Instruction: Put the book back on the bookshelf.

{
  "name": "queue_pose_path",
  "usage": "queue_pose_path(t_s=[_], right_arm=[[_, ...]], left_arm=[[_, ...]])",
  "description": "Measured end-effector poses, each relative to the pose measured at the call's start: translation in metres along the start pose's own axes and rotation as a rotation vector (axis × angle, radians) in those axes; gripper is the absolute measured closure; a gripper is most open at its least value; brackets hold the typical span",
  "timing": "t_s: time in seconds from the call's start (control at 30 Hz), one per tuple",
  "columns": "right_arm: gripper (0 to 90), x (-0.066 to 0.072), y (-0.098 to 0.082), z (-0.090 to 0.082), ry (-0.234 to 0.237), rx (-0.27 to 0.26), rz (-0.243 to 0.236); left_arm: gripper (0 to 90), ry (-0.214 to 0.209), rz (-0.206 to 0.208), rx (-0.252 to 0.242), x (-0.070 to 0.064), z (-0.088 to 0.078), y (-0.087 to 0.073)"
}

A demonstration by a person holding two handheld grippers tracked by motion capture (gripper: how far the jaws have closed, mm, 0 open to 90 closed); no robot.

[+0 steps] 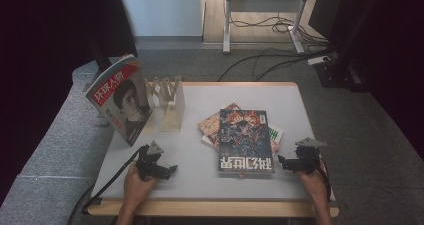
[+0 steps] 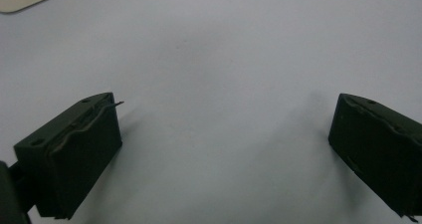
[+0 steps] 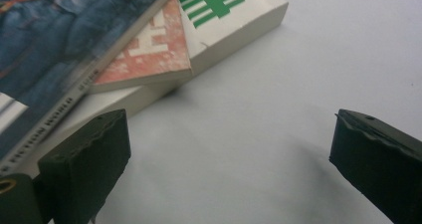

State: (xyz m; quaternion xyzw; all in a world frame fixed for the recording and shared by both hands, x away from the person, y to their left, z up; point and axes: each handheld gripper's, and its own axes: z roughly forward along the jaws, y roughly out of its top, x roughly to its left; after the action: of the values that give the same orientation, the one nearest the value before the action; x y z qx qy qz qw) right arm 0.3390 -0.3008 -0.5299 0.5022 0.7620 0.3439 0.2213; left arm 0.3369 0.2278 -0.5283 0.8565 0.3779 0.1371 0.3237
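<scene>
A stack of three books lies at the middle right of the white table (image 1: pixel 200 155): a dark blue magazine (image 1: pixel 245 139) on top, a red-orange book (image 1: pixel 211 124) under it, a white book with green print (image 1: pixel 275 133) at the bottom. In the right gripper view the blue magazine (image 3: pixel 59 40), red book (image 3: pixel 154 50) and white book (image 3: pixel 234 10) lie just ahead at the left. My right gripper (image 1: pixel 284 163) is open beside the stack's near right corner; its jaws (image 3: pixel 226 159) hold nothing. My left gripper (image 1: pixel 170 170) is open over bare table (image 2: pixel 224 144).
A wooden slotted book rack (image 1: pixel 167 102) stands at the back left of the table. A red-topped magazine with a portrait (image 1: pixel 120 100) leans upright at its left. A grey couch edge (image 1: pixel 55 135) runs along the left. Cables lie on the floor (image 1: pixel 280 55) behind the table.
</scene>
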Motion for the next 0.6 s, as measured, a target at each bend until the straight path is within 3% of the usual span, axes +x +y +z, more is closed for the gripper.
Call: queue_pose_path(t_s=[0.6], right_arm=[[1.2,0.03,0.032,-0.007,0.095,-0.049,-0.034]], left_arm=[[0.0,0.001,0.001,0.0,0.0,0.0,0.0]])
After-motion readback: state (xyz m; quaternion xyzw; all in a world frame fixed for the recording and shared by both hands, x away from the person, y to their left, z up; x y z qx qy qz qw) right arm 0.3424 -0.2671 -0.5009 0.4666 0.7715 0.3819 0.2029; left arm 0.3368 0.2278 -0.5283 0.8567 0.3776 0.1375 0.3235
